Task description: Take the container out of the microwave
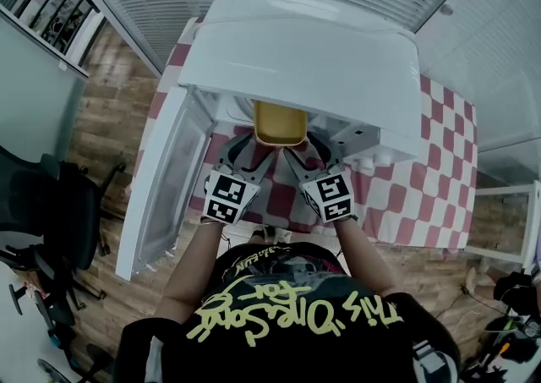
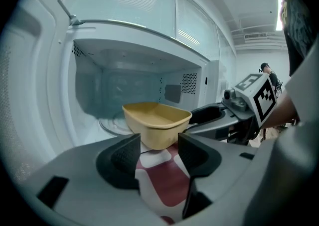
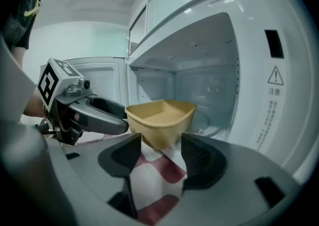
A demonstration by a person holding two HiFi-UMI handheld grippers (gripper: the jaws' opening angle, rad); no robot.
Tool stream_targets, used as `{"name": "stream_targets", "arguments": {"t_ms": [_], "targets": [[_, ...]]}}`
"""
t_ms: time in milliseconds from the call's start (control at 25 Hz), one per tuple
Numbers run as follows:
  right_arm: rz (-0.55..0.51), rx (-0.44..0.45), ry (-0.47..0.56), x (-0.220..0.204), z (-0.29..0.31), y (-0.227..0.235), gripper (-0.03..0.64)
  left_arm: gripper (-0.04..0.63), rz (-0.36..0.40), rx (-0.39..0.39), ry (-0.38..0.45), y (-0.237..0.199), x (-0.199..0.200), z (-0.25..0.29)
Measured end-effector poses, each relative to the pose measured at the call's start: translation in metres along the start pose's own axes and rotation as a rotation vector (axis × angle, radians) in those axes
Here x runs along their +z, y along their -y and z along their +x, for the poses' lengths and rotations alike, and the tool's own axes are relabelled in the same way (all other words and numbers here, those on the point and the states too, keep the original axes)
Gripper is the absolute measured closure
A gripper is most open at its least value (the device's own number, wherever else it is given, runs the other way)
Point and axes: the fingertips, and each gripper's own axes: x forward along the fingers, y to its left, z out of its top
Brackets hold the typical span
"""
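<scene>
Container [image 1: 280, 122] sits at the mouth of the microwave [image 1: 313, 51], just ahead of us. Do we take it for light, stiff plastic?

Yes, we do: probably smooth, so slippery. Our left gripper [image 2: 158, 145] and right gripper [image 3: 160, 144] both stand spread and empty, so we'd pinch opposite rims.

Container [image 1: 279, 122]: mustard-yellow plastic tub, rectangular with rounded corners, flared rim, open top, empty.
Pose: upright and level, one short end facing outward.
Place: at the mouth of the microwave [image 1: 304, 60], front part past the cavity's edge.
Microwave: white, standing with door [image 1: 161, 187] swung wide open at the head view's left.
Cavity: lit, pale, glass turntable [image 2: 110, 124] behind the tub.
</scene>
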Motion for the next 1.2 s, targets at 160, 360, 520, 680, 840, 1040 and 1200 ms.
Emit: {"name": "stream_targets", "arguments": {"t_ms": [160,360,520,680,840,1040,1200], "targets": [[-0.001,0.005,-0.001,0.000,0.004,-0.001,0.380,0.373,0.008,-0.005,0.002,-0.001,0.000,0.004],[-0.016,0.011,0.001,0.002,0.009,-0.003,0.380,0.373,0.013,-0.007,0.010,-0.002,0.002,0.007],[-0.016,0.012,0.000,0.003,0.011,-0.003,0.381,0.373,0.014,0.004,0.008,-0.003,0.002,0.008],[-0.019,0.012,-0.002,0.004,0.012,-0.003,0.381,0.376,0.010,0.014,0.009,-0.004,0.002,0.008],[-0.002,0.008,0.000,0.003,0.011,-0.004,0.382,0.381,-0.009,0.044,0.014,-0.005,0.004,0.009],[0.007,0.003,-0.002,0.004,0.006,-0.003,0.382,0.385,-0.014,0.060,0.012,-0.001,0.005,0.009],[-0.002,0.010,-0.005,0.008,0.001,-0.004,0.383,0.387,-0.020,0.078,0.015,0.002,0.008,0.004]]}}
